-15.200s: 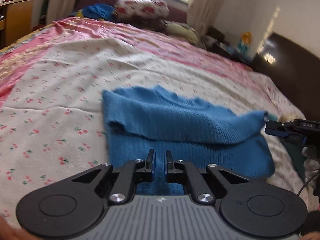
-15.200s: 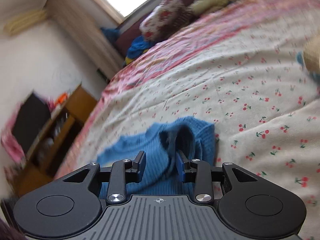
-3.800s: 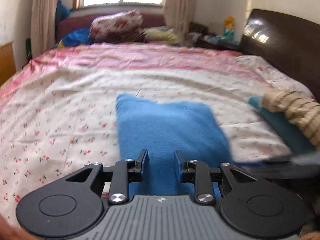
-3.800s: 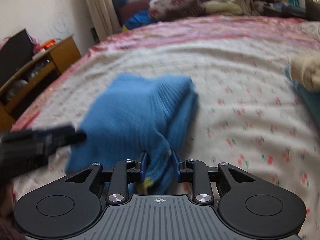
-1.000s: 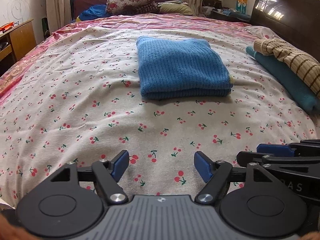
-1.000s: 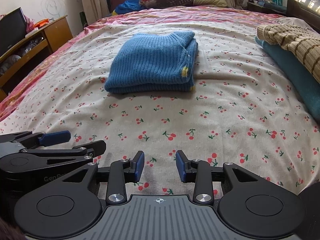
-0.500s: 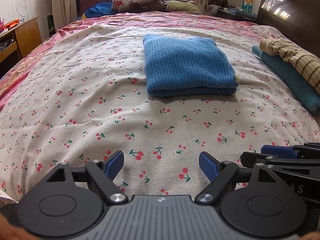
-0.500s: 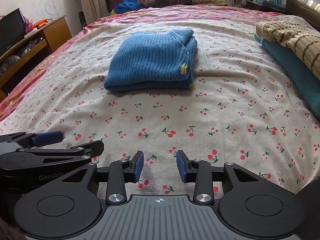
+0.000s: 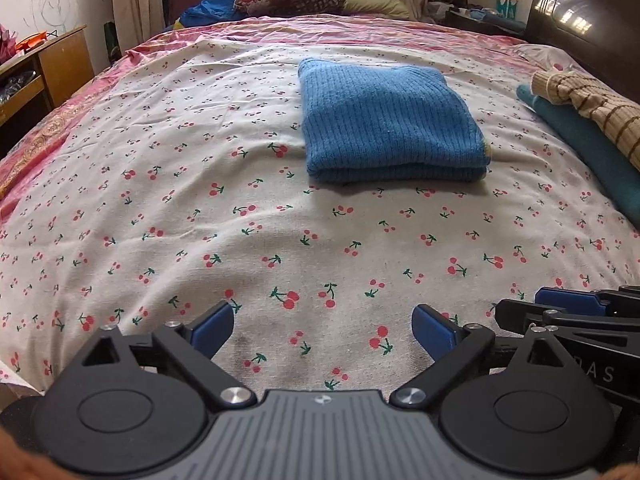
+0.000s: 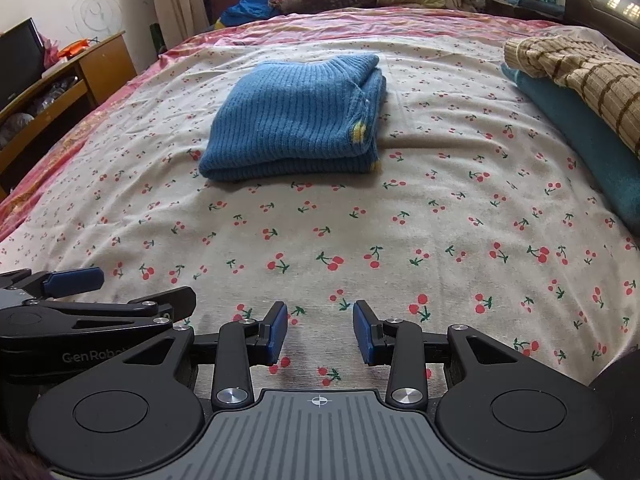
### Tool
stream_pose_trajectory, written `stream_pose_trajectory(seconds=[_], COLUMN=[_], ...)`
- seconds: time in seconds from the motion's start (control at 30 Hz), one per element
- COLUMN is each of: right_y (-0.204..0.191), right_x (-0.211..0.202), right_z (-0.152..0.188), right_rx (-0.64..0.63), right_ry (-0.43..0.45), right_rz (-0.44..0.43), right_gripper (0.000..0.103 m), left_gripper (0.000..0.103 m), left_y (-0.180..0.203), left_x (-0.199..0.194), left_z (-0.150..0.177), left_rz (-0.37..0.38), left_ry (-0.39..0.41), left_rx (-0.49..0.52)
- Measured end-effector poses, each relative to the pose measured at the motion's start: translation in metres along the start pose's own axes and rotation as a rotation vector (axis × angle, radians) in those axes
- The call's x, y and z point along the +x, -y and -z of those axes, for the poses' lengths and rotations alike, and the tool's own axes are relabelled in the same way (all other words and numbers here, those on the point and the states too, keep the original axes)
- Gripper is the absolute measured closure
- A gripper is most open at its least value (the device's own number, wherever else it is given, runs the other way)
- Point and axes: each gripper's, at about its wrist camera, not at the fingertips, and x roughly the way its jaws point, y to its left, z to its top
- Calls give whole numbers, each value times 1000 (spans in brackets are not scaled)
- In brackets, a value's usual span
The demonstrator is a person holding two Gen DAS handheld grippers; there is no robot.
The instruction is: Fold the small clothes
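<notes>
The folded blue sweater [image 9: 388,128] lies on the bed [image 9: 160,200], beside 2 stacked garments [image 10: 580,100]. Left gripper [image 9: 323,326] jaws are opening, empty; right gripper [image 10: 320,330] jaws partly open, empty.

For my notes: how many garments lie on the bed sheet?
3: a folded blue sweater mid-bed; a striped beige knit on a teal garment at the right edge. Others may be hidden.

Left gripper [image 9: 323,330] tilted down, jaws opening wide, nothing between them. Right gripper [image 10: 320,332] just beside it, same tilt, jaws partly apart, empty.
</notes>
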Motion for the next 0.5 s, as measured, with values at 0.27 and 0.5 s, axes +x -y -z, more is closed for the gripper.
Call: stream_pose_trajectory(seconds=[0.27,0.5], right_y=[-1,-1], right_x=[1,1], right_z=[1,2], right_rx=[-2,-4], right_ry=[-3,-4], right_rz=[2,3], right_gripper=[67,67], left_gripper=[2,2], left_y=[0,0], left_x=[-1,-1], left_z=[1,2], left_rz=[-11,-14], left_ry=[7,7], left_rx=[3,4])
